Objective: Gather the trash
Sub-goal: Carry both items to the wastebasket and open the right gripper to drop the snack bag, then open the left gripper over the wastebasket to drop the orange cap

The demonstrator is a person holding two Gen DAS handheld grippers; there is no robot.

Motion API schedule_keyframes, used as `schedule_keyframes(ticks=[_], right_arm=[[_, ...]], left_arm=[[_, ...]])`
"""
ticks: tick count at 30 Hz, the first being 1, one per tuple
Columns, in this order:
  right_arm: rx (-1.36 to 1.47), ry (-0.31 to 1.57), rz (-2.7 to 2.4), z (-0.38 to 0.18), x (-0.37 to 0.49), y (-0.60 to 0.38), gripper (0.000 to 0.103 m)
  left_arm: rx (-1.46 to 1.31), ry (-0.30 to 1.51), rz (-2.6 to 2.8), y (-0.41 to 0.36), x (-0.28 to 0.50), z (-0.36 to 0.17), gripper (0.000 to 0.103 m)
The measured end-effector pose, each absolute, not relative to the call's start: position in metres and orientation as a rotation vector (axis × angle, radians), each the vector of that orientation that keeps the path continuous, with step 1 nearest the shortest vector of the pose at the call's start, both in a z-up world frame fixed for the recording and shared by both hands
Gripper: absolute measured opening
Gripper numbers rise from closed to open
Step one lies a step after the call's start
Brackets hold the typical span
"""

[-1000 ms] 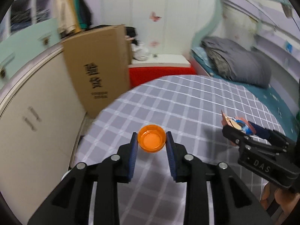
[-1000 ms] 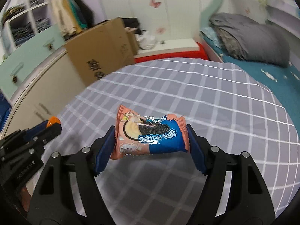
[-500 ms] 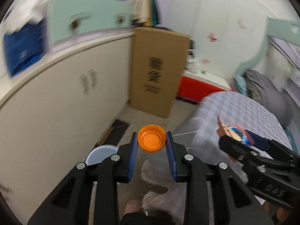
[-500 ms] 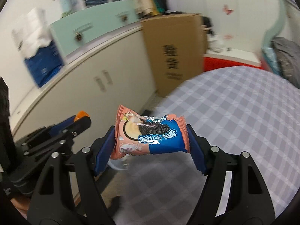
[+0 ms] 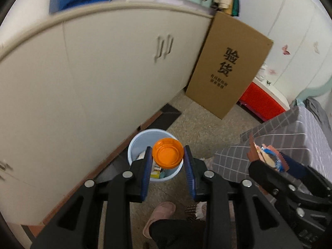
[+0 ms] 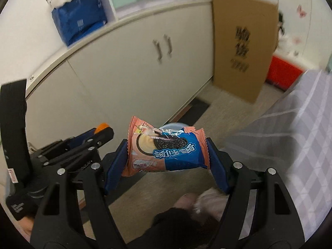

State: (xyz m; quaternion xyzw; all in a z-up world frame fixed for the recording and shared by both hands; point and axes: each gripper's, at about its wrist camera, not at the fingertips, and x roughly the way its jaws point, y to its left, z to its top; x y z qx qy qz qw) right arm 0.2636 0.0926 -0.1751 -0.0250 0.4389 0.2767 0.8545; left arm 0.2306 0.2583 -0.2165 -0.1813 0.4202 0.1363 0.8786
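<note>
left jaws point(image 5: 167, 161): narrow, clamped on the orange cap point(image 5: 168, 156) by its rim, open side toward my camera.
right jaws point(image 6: 167, 157): set wide, pinching the cookie wrapper point(image 6: 166, 147) by its two crimped ends, long side across the gap.
where the trash is: both pieces are in the air, off the bed point(image 5: 290, 137) and above the floor point(image 5: 203, 124); the cap hangs over the pale blue bin point(image 5: 134, 145).
bin: stands on the floor close to the foot of the white cabinet point(image 5: 103, 72), already holding some scraps (i cannot tell what they are).
cap, handling: i judge it light, stiff and smooth plastic; a grip across the rim suits it, though a round edge could slip sideways out of flat pads.
wrapper, handling: i judge it very light, soft and crinkly foil; the middle would crumple, so the sealed ends are the firmer hold. whether it has anything inside i cannot tell.
next move, as i see it: centre each piece over the bin mouth before letting go, since light things drift.
underfoot: a pink slipper point(image 5: 159, 215) on the floor below my left jaws.
</note>
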Motion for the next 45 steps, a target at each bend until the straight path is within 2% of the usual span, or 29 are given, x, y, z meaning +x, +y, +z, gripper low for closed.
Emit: schedule_keyframes(ticks=[5, 11, 12, 14, 23, 32, 41, 45], right_arm=[[-0.055, 0.96, 0.58, -0.202, 0.279, 0.116, 0.072], [-0.011, 0.914, 0.614, -0.209, 0.314, 0.143, 0.073], [-0.005, 0.894, 0.62, -0.21, 0.32, 0.147, 0.075], [0.014, 0.887, 0.614, -0.215, 0.332, 0.153, 0.092], [0.04, 0.985, 0.575, -0.247, 0.334, 0.133, 0.092], [0.035, 1.015, 0.503, -0.254, 0.325, 0.112, 0.093], [0.059, 0.974, 0.462, -0.24, 0.328, 0.099, 0.093], [0.127, 0.906, 0.453, -0.22, 0.328, 0.087, 0.093]], left_arm=[[-0.423, 0.921, 0.316, 0.282, 0.235, -0.249, 0.029], [-0.443, 0.935, 0.349, 0.303, 0.241, -0.262, 0.029], [-0.447, 0.938, 0.357, 0.308, 0.242, -0.264, 0.029], [-0.454, 0.942, 0.363, 0.316, 0.245, -0.266, 0.029], [-0.447, 0.977, 0.322, 0.306, 0.258, -0.281, 0.029], [-0.414, 1.002, 0.277, 0.285, 0.269, -0.286, 0.029], [-0.372, 0.997, 0.239, 0.273, 0.293, -0.279, 0.029], [-0.353, 0.906, 0.241, 0.273, 0.314, -0.255, 0.032]])
